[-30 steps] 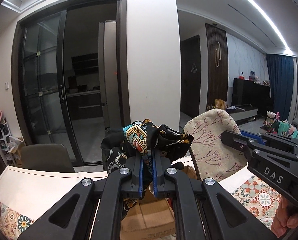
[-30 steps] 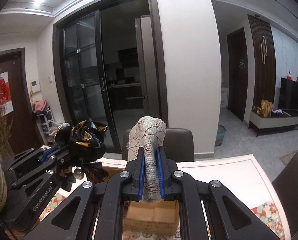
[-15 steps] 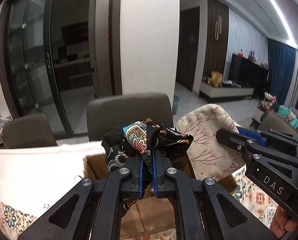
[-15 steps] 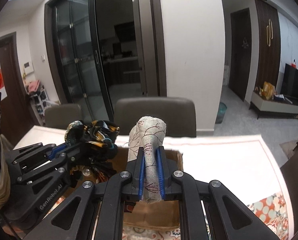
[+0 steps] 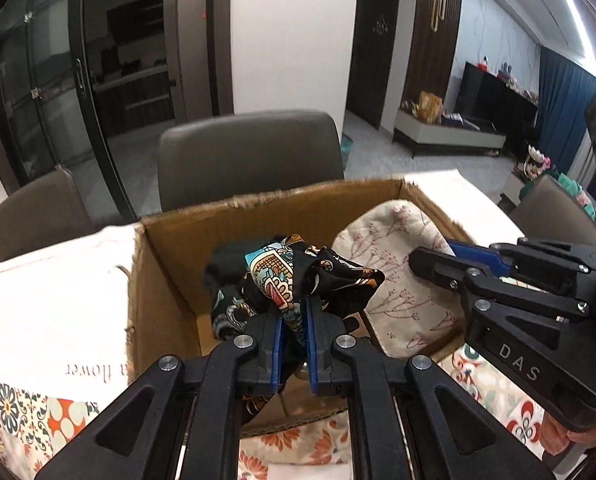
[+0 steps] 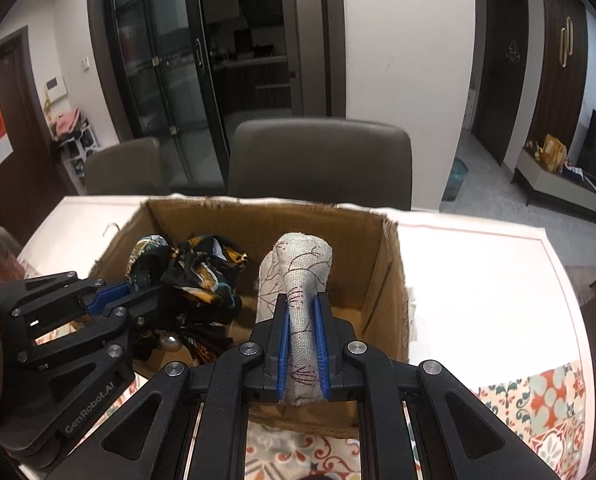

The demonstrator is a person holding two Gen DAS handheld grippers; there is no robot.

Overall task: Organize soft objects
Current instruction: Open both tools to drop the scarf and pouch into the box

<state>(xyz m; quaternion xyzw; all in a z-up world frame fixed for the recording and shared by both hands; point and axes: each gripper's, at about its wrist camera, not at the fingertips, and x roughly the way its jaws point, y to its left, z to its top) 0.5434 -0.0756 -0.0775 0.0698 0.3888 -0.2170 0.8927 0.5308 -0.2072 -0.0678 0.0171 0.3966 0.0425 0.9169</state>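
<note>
Left wrist view
Left gripper point(image 5: 294, 312): clamped on dark patterned scarf point(image 5: 293, 276), over open cardboard box point(image 5: 257, 216).
Right gripper point(image 5: 438, 260): alongside, pinching beige printed cloth point(image 5: 394, 264) inside box.

Right wrist view
Right gripper point(image 6: 302, 320): closed on beige printed cloth point(image 6: 304, 268), above box point(image 6: 382, 280).
Scarf point(image 6: 193, 264): bunched in left gripper point(image 6: 137, 292).
Table point(image 6: 478, 280): under box.

Cardboard box point(image 6: 386, 280) open at the top, no flaps across the mouth; its left half is taken up by the patterned scarf point(image 6: 193, 268) in the left gripper point(image 5: 293, 320), the middle by the beige cloth point(image 6: 302, 276) in the right gripper point(image 6: 302, 320). Bare floor shows in the box's right part; white tablecloth point(image 6: 478, 272) right of the box lies unobstructed; a chair back point(image 6: 322, 160) stands just behind the far wall.
</note>
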